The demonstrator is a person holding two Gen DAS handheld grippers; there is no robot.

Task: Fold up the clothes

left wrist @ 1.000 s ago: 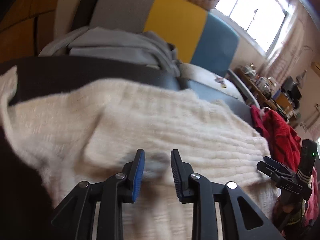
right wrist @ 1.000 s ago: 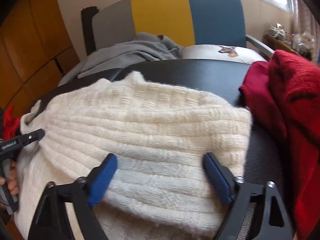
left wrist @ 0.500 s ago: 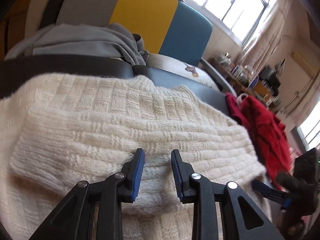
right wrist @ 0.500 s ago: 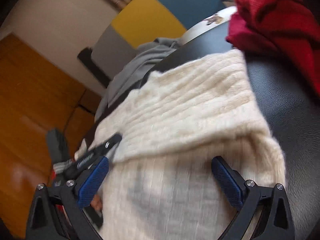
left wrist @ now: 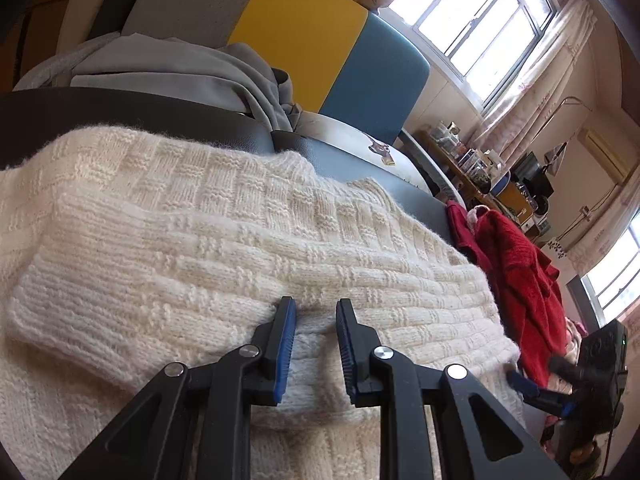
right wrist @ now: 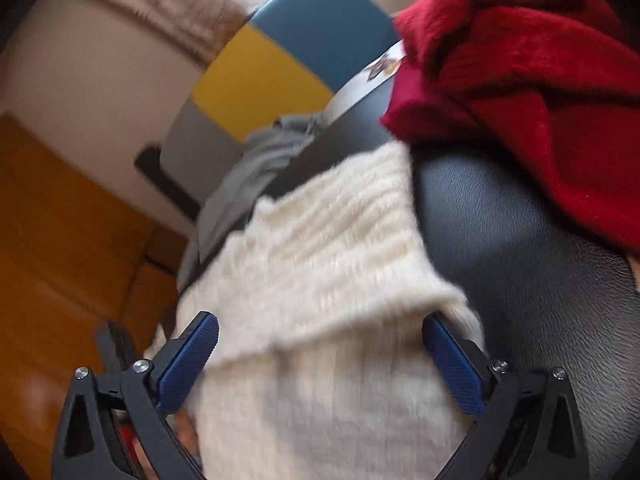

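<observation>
A cream knitted sweater [left wrist: 224,248] lies folded over itself on a black padded surface [left wrist: 120,106]; it also shows in the right wrist view [right wrist: 328,264]. My left gripper [left wrist: 314,320] is at the front edge of the upper fold, its jaws narrowly apart with knit between them. My right gripper [right wrist: 320,344] is wide open over the sweater's right end, its pads on either side of the fold; it shows at the right edge of the left wrist view [left wrist: 536,392].
A red sweater [right wrist: 532,92] is heaped on the black surface [right wrist: 500,216] right of the cream one, also in the left wrist view [left wrist: 516,264]. A grey garment [left wrist: 168,68] lies behind, by a grey, yellow and blue chair back [left wrist: 304,36].
The right gripper has swung to the sweater's right end and tilted, staying open. The left gripper has stayed at the fold edge while its view rose slightly.
</observation>
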